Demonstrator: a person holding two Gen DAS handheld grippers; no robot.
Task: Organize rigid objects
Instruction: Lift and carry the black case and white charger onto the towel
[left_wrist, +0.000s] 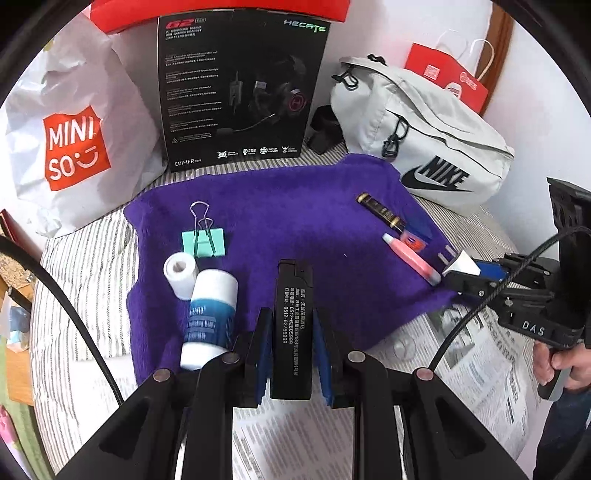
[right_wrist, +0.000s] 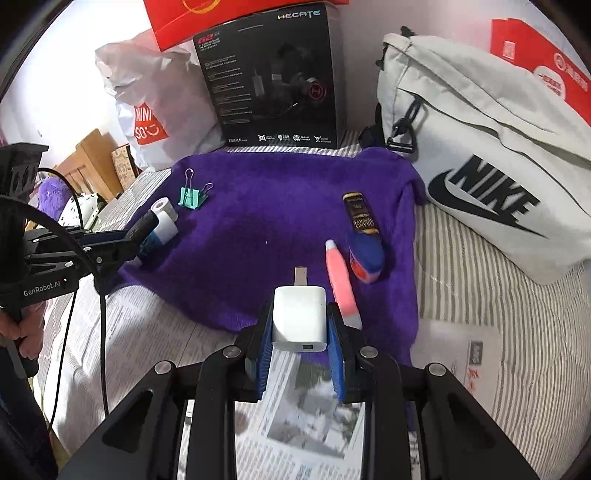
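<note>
Left gripper (left_wrist: 291, 332): clamped on a black lighter (left_wrist: 291, 325), a slim rectangular body printed with white characters and digits down its side, held lengthwise between the blue pads above the near edge of the purple towel (left_wrist: 288, 206).

Right gripper (right_wrist: 300, 325): clenched on a white USB wall charger (right_wrist: 300, 317), a glossy rounded cube with metal prongs pointing forward and a port in its rear face, held over the towel's near edge and the newspaper (right_wrist: 303, 406).

Purple towel: spread flat on a striped bedsheet (right_wrist: 480, 295). Lying on it:
- Mint-green binder clip (left_wrist: 203, 240), wire handles up, far left.
- Small white roll (left_wrist: 181, 273), hollow core showing, touching the tube beside it.
- White tube with a blue label (left_wrist: 210, 317), lying just left of the lighter.
- Dark cylinder with gold bands (right_wrist: 360, 216), right side.
- Blue, white and red item (right_wrist: 365, 258), touching the cylinder's near end.
- Pink tube with a white tip (right_wrist: 340, 280), just beside the charger.

Behind the towel: black headset box (left_wrist: 240, 92), white Miniso bag (left_wrist: 74, 140), pale grey Nike bag (left_wrist: 424, 136).
</note>
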